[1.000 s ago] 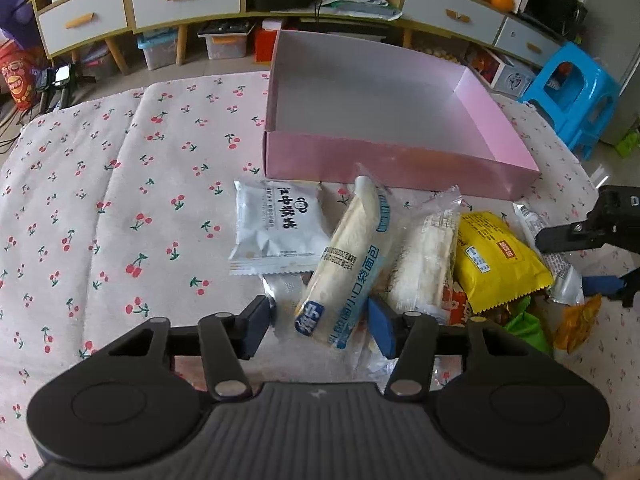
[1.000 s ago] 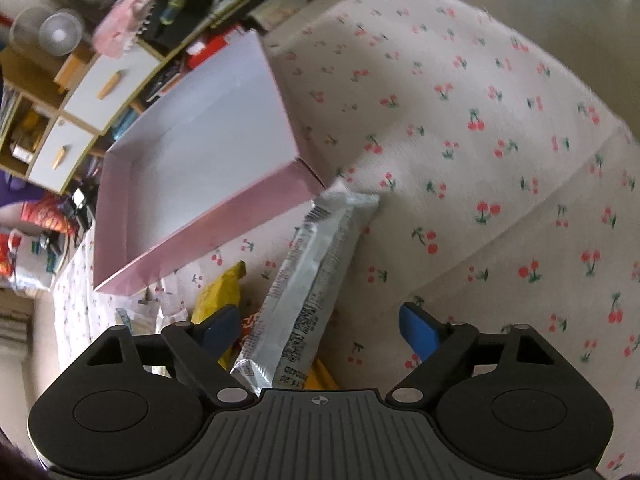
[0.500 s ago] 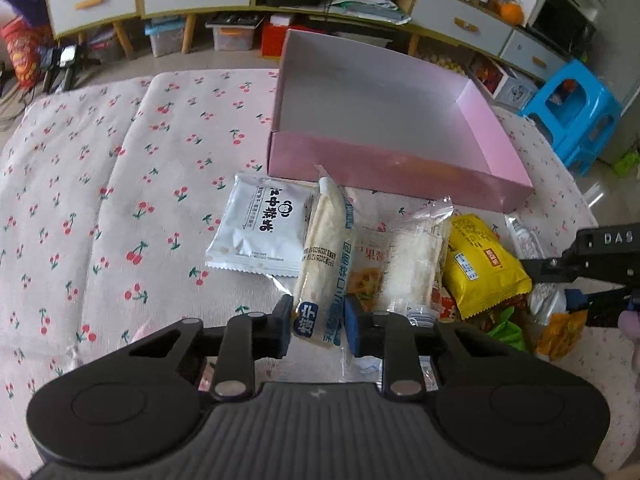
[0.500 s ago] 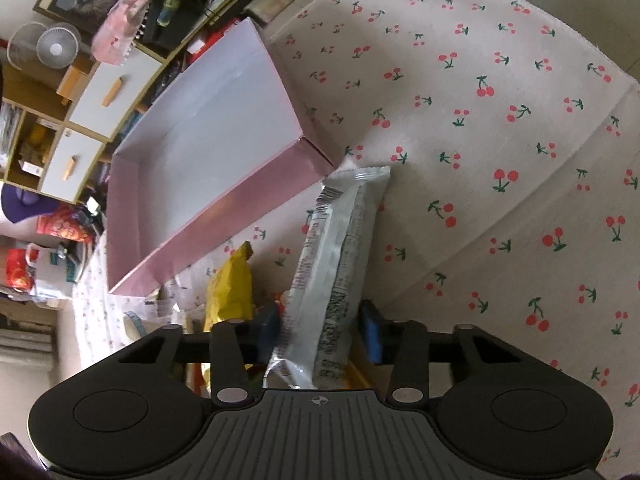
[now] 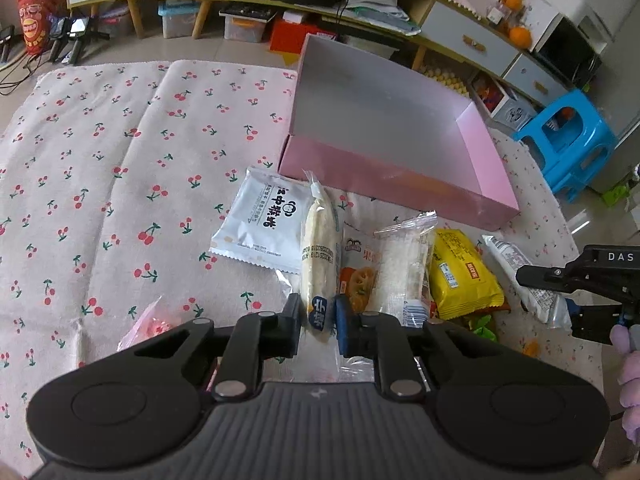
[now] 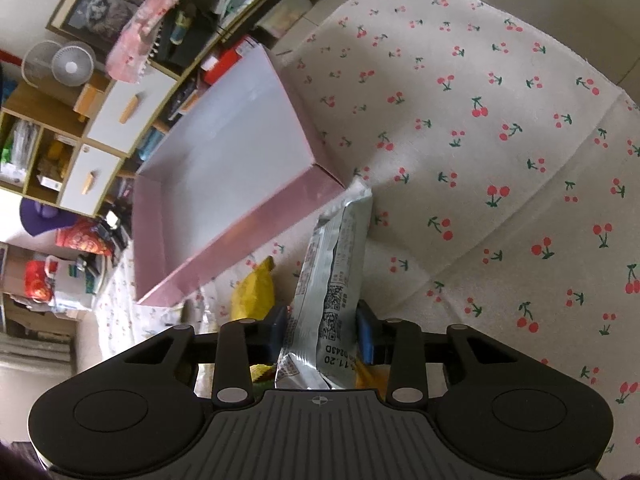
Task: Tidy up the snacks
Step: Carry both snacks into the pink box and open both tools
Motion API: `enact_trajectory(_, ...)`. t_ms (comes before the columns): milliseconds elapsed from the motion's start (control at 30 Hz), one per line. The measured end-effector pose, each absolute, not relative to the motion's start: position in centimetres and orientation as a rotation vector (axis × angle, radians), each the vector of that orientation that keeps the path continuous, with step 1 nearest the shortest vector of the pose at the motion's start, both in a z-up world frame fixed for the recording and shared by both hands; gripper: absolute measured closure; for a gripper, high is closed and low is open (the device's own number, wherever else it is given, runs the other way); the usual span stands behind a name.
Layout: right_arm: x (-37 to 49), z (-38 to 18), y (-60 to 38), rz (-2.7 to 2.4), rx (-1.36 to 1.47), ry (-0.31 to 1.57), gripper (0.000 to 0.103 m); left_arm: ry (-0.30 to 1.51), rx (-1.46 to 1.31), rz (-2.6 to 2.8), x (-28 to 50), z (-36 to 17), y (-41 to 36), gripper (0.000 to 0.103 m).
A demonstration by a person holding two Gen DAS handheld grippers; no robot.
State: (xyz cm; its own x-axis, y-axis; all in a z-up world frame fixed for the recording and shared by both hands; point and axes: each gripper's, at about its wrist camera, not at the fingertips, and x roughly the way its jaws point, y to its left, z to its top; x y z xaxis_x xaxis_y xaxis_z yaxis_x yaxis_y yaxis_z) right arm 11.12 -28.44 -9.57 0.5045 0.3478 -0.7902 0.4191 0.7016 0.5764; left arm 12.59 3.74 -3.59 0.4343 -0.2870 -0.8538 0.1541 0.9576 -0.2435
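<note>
since both grips sit at the packet tails, slip or swing is the risk: left gripper [image 5: 318,320] pinches the bread roll pack [image 5: 319,252], right gripper [image 6: 322,330] pinches the silver packet [image 6: 336,280], both just short of the pink box [image 5: 384,184].

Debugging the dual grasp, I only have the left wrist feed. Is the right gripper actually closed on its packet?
Observer: Yes. The right gripper has both pads pressed on the silver packet.
Operator: Which side of the packet faces its camera?
Observer: The printed back, with QR codes and a date stamp.
Operator: Anything in the pink box's near corner?
Observer: No. The pink box floor shows bare there.
</note>
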Motion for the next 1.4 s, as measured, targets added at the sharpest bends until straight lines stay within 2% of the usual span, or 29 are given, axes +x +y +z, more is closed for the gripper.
enact_trajectory(900,11.7,-5.1,-28.2,0.134,0.997,0.918,0.069,0.938,-0.335,-0.28,13.8,0.1,5.2,0.088)
enact_trajectory(1133,15.3,-4.5,-27.5,0.131,0.949,0.908,0.069,0.905,-0.321,-0.267,17.0,0.1,3.1,0.088)
enact_trajectory(1400,20.8,-7.0,-27.5,0.107,0.866,0.9,0.069,0.877,-0.218,-0.283,22.1,-1.0,0.1,0.088)
